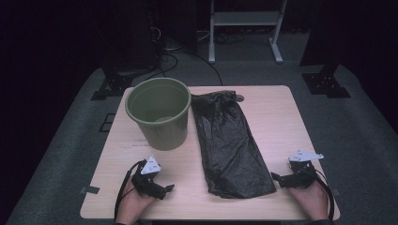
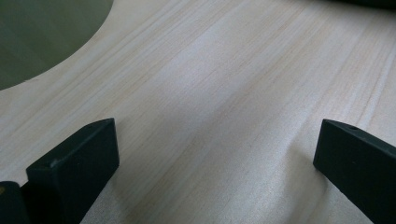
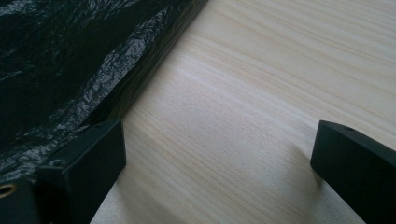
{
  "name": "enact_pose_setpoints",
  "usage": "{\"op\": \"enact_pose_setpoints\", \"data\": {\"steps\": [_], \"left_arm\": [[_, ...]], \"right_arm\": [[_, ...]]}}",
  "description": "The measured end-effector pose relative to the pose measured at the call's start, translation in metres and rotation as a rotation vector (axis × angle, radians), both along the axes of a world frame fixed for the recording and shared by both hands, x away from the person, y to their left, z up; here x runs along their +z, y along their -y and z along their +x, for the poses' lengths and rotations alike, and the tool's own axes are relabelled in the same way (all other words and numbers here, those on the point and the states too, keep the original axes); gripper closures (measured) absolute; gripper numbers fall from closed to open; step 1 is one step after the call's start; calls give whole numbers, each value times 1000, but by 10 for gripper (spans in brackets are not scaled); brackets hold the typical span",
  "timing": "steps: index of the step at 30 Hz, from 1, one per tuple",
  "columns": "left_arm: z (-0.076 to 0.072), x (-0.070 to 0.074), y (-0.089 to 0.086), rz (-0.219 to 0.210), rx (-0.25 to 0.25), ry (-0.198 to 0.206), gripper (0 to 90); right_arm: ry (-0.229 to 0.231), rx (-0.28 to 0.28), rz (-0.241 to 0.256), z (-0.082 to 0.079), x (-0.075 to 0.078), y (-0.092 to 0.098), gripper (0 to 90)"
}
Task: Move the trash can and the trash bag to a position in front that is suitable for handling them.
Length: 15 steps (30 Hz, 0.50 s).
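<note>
right gripper [image 1: 280, 178], jaws spread wide with bare wood between them, rests just beside the near right corner of the black bag [image 1: 230, 143]; its own view puts the bag's crinkled edge [image 3: 70, 70] against the left jaw, touching or nearly so. left gripper [image 1: 165, 189], likewise released and holding nothing, lies on the table [image 1: 277, 112] in front of the bag's near left side, apart from it. the bag lies flat and lengthwise, its far end running back beside the green bin [image 1: 159, 112], which stands upright just left of the bag. in the left gripper view the bin's wall [image 2: 42, 37] curves across the top left corner.

judged step: taking up the bag, probably to line the bin. to do it well, slide the right gripper's lower jaw under the bag's edge instead of pressing down on it, since the thin film will likely bunch and slip. pinch a single layer near the corner. bring the left gripper to the bag's opposite near corner before lifting, so the mouth can be parted evenly. lift slowly; the bin beside the bag looks light and may tip if brushed.
</note>
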<state>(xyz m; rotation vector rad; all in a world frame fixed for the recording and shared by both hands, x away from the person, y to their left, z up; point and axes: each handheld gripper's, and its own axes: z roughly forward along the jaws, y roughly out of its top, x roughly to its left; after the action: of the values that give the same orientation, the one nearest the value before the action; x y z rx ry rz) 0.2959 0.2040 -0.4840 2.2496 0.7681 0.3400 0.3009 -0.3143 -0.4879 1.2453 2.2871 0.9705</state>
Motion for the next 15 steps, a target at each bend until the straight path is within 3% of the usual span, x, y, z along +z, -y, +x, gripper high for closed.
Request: {"op": "enact_pose_setpoints", "data": {"steps": [4,15], "left_arm": [[1,0,0,-2,9,0,0],[1,0,0,-2,10,0,0]], "right_arm": [[0,-7,0,0,0,1,26],[-2,-16,11,0,4,6,147]]}}
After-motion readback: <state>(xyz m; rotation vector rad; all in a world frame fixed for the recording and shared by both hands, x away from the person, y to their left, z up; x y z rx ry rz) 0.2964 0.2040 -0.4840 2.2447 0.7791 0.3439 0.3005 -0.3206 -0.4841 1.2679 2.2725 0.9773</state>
